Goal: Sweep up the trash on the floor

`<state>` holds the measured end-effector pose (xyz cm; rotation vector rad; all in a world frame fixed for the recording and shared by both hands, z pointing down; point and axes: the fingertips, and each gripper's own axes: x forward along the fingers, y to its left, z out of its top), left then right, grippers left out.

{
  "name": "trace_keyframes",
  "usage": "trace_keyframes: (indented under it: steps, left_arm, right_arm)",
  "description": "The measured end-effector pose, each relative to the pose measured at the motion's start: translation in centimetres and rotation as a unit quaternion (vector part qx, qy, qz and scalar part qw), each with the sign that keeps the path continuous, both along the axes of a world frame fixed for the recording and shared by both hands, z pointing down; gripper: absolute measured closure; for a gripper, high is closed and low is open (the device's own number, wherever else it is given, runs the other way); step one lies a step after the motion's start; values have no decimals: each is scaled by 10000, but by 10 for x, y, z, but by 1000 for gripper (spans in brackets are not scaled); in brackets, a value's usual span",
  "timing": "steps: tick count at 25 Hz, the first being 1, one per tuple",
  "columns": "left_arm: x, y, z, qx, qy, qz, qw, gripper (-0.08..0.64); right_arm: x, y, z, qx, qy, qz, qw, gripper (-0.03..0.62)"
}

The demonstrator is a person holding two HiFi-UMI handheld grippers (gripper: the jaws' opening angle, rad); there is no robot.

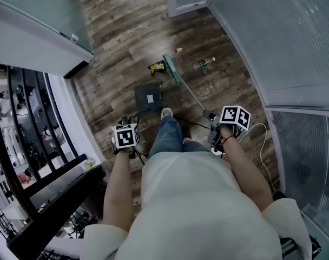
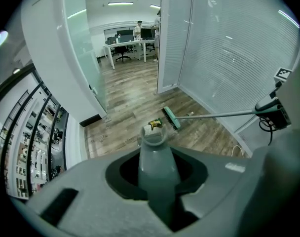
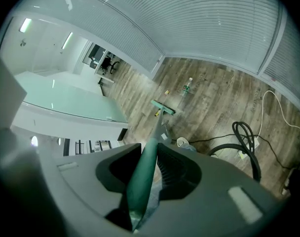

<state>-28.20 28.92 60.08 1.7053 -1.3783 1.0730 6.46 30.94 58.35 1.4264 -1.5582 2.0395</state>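
I am holding a broom and a dustpan over the wood floor (image 1: pixel 116 31).
My right claw (image 3: pixel 140 194) is clamping the green broom handle (image 3: pixel 146 167), and my left claw (image 2: pixel 152 194) is gripping the grey dustpan handle (image 2: pixel 152 162). The broom head (image 1: pixel 172 69) is resting beside a yellow wrapper (image 1: pixel 157 66). A bottle (image 1: pixel 204 64) is lying near it, and the dustpan (image 1: pixel 148 98) is sitting just ahead of my shoe (image 1: pixel 166 112).

Matt wood-grain floor (image 1: pixel 118 47); smooth grey plastic dustpan (image 1: pixel 148 98); smooth green broom (image 1: pixel 187 89).

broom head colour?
The broom head is teal green; it shows best in the left gripper view.
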Motion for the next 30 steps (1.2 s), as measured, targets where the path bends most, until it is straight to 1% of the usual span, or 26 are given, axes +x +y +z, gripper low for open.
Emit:
trace_keyframes:
  steps: [8, 13, 21, 30]
  left_arm:
    - [-8, -32, 7, -69, 4, 94, 9999, 468]
    - [-14, -49, 10, -179, -20, 186, 9997, 468]
    - [-25, -73, 19, -296, -42, 430, 9986, 468]
    - [-28, -106, 31, -355, -74, 815, 9960, 468]
  right_arm:
    - [-6, -35, 0, 0, 96, 40, 9999, 482]
    - [-12, -53, 2, -41, 155, 46, 9999, 482]
    - [-24, -82, 6, -125, 311, -21, 9994, 482]
    - [-37, -135, 22, -143, 463, -79, 9988, 482]
